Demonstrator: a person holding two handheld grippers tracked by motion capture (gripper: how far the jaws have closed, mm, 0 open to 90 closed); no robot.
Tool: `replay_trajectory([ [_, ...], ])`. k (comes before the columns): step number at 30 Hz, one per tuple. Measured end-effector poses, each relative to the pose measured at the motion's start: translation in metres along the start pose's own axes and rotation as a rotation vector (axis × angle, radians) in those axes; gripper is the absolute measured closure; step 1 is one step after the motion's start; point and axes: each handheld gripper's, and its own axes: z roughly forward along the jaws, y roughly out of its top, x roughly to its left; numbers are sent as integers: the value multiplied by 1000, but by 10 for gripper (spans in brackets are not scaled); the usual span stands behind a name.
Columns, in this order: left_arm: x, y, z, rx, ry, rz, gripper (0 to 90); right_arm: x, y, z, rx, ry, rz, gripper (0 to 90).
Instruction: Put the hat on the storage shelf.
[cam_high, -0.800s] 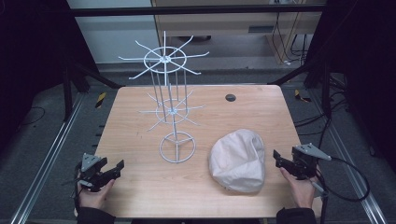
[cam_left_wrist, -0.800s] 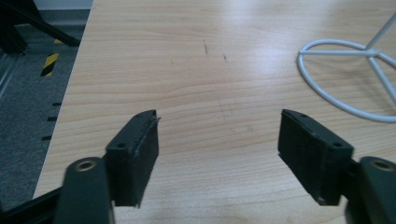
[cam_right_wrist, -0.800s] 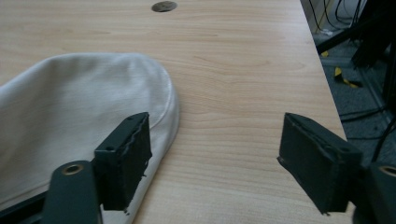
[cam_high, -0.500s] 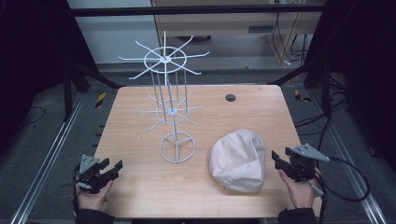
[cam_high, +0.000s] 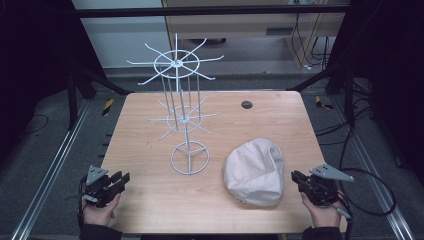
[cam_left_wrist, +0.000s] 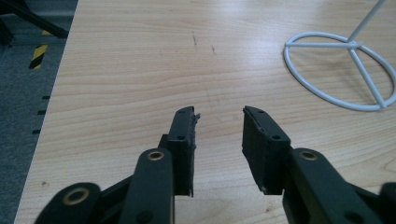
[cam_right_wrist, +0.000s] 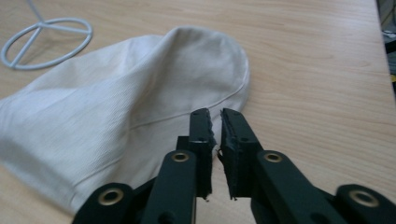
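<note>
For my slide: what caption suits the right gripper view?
Nearly shut right claw poised at the edge of a white cloth cap on the wooden table.

Left claw (cam_left_wrist: 218, 125) agape, right claw (cam_right_wrist: 217, 125) near-closed

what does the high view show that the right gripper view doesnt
High view alone: the whole white wire rack with its two tiers of spokes, the left tongs at the table's near left corner, and a dark round spot near the table's far edge.

Right gripper view alone: the right tongs up close, jaws almost together with nothing between them, aimed at the cap's edge.

Both: the cream cap lying on the wooden table, and the rack's ring base.
</note>
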Motion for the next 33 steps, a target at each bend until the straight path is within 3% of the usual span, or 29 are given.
replay_trajectory([
  [3,0,0,0,-7,-2,1,706,8,-5,-2,26,39,-20,896],
  [7,0,1,-3,-10,3,2,768,14,-9,-1,61,66,-50,900],
  [16,0,1,-2,2,-14,-2,839,24,-18,4,110,145,-59,900],
  [23,-1,1,-1,10,-18,7,833,33,-19,7,104,214,-46,900],
  [33,-2,2,0,9,-3,32,825,44,-20,14,92,277,-46,900],
])
